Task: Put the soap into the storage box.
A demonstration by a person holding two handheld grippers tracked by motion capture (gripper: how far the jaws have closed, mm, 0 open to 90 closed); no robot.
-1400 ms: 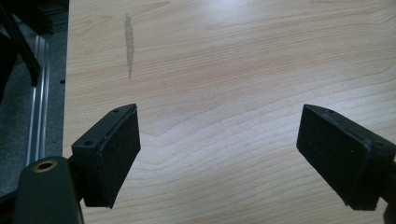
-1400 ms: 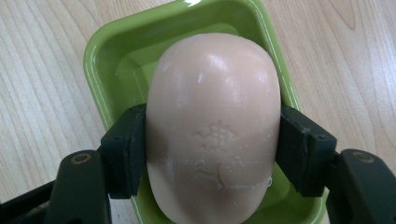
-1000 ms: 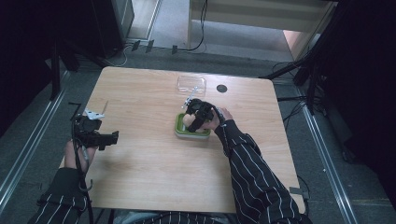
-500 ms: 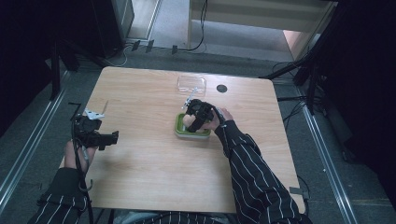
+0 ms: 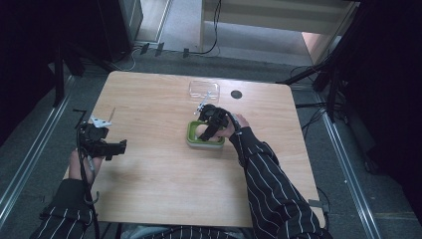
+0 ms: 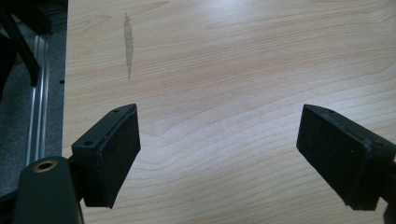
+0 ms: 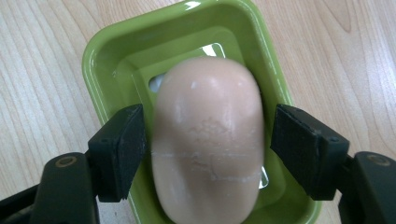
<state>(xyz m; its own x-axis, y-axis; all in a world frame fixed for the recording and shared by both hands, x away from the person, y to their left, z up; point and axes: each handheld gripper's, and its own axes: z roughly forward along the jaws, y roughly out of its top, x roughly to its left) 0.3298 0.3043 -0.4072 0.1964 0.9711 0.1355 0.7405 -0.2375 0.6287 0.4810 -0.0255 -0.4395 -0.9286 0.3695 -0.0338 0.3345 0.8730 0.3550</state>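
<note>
Right tongs [image 7: 208,151]: we are seeing the two black jaws standing apart on either side of a pale pink oval bar of soap [image 7: 209,140], with a thin gap showing at each side, so nothing is being gripped; in the high view these tongs [image 5: 206,130] are sitting at the middle of the frame, over the dish.
Soap: it is lying lengthwise inside a lime-green rectangular plastic soap dish [image 7: 100,53]; we are seeing it blurred, so we cannot tell whether it is resting on the dish floor.
Soap dish: in the high view it [image 5: 191,141] is sitting on the light wooden table [image 5: 164,184] near the frame's centre.
Left tongs [image 6: 219,151]: the jaws are gaping wide over bare wood, holding nothing; in the high view they [image 5: 118,148] are hovering at the left of the frame, near the table's left edge.
Clear lid-like plastic tray [image 5: 203,89]: it is lying at the upper middle, beyond the dish.
Small black round disc [image 5: 236,94]: it is sitting just right of that tray.
</note>
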